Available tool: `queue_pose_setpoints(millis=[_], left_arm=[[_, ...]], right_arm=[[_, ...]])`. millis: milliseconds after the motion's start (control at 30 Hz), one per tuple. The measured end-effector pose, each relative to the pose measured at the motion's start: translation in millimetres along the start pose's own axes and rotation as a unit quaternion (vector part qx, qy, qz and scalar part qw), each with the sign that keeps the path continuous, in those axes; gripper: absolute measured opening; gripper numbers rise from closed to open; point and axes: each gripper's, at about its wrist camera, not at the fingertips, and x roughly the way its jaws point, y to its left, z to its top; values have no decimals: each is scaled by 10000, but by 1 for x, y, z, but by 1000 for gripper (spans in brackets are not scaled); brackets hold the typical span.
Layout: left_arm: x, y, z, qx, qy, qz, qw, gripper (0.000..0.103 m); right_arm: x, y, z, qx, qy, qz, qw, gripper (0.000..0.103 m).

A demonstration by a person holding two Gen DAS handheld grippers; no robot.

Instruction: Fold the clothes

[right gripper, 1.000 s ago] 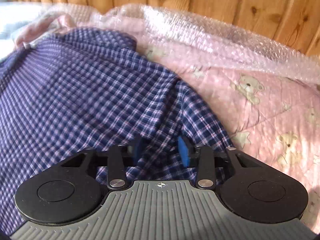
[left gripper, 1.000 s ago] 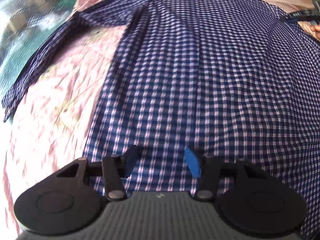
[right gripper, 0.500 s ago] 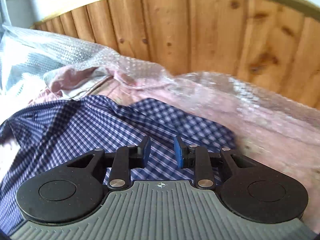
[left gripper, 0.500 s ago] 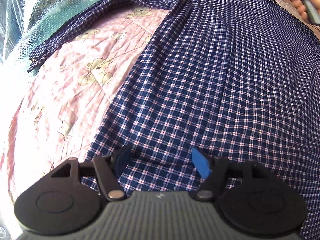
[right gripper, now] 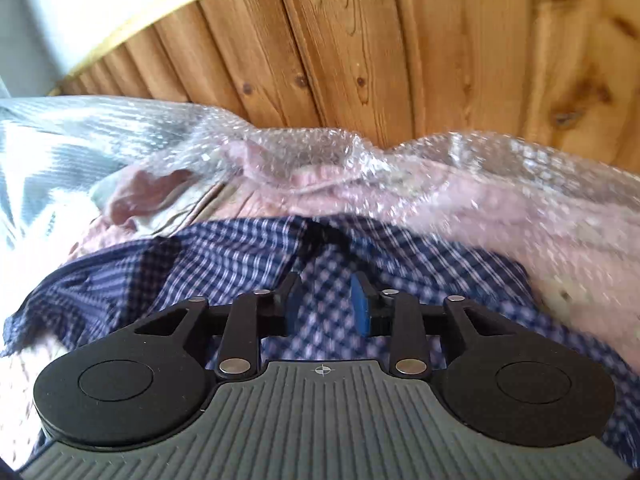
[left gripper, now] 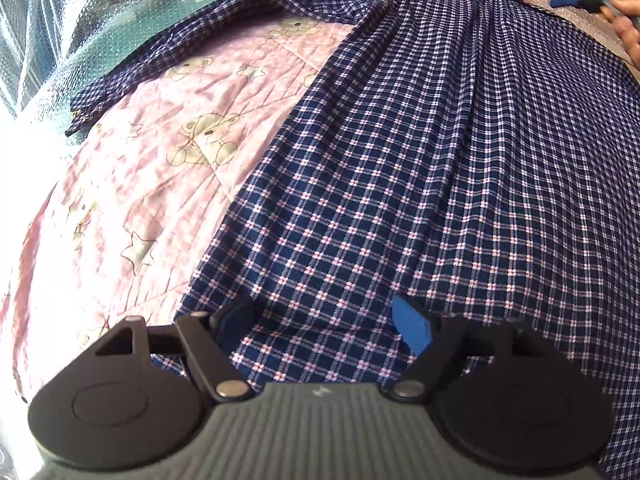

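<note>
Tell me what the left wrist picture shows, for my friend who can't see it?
A navy checked shirt lies spread on a pink teddy-bear quilt, one sleeve stretched out left. The left hand-held gripper is open at its near hem.

Pink teddy-bear quilt (left gripper: 132, 200), navy checked shirt (left gripper: 440, 160) spread on it

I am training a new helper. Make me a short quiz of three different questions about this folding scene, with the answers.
1. True or false: the left gripper is open above the checked shirt.
2. What is printed on the pink quilt? A) bears and stars B) flowers C) stripes
3. Fill in: behind the bubble wrap stands a ____ headboard.

Key: 1 true; 2 A; 3 wooden.
</note>
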Motion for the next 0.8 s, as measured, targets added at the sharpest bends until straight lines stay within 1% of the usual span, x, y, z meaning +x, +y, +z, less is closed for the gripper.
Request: queue_pose_setpoints(millis=[33,67,100,167,200,233,267,300,367,400,433,467,500,533,567,600,633,733,767,800], left_arm=[[0,1,1,76,15,-33,10000,81],[1,1,2,158,25,-57,9999,82],[2,2,3,242,33,-76,9997,83],[3,2,5,387,55,-113,9992,84],[4,2,7,478,75,-122,9988,84],[5,2,9,600,104,-120,9981,84],[6,1,11,721,133,-119,9972,84],[8,1,12,843,162,-118,9962,84],[7,-4,17,1137,188,-86,9933,84],[6,-7,19,1293,194,-64,9914,77],[3,-10,21,1418,164,-43,9897,66],[0,-13,25,1504,88,-21,9886,63],[-4,-16,29,1589,13,0,9873,62],[-8,-18,33,1615,-59,4,9868,63],[-9,-19,38,1560,-111,-8,9877,63],[-9,-19,43,1496,-134,-8,9887,63],[-7,-19,46,1449,-135,0,9894,63],[0,-20,51,1436,-87,54,9896,63],[1,-22,50,1455,-73,80,9893,63],[0,-23,49,1471,-63,99,9891,63]], right_arm=[[-25,-8,-24,-58,-45,-138,9999,37],[-44,-18,-48,-119,-40,-419,9990,37],[-60,-29,-71,-182,-10,-770,9969,37],[-80,-70,-117,14,243,-1480,9887,37],[-91,-91,-136,70,265,-1687,9853,42],[-102,-113,-155,89,226,-1823,9829,44],[-113,-128,-165,109,219,-1932,9808,46],[-123,-138,-168,80,272,-2140,9764,45],[-133,-149,-168,-24,414,-2505,9672,47],[-138,-155,-168,-76,483,-2670,9624,45],[-142,-154,-166,-59,436,-2619,9641,44],[-146,-150,-162,-8,331,-2460,9687,42],[-151,-147,-158,43,226,-2300,9729,42],[-155,-143,-154,94,121,-2140,9767,47],[-160,-139,-150,144,16,-1978,9801,61],[-159,-141,-149,175,-5,-1933,9810,71],[-156,-145,-148,197,15,-1944,9807,72],[-145,-159,-146,260,75,-1978,9799,71],[-142,-163,-145,282,95,-1989,9796,60],[-138,-168,-144,303,115,-2000,9793,45]])
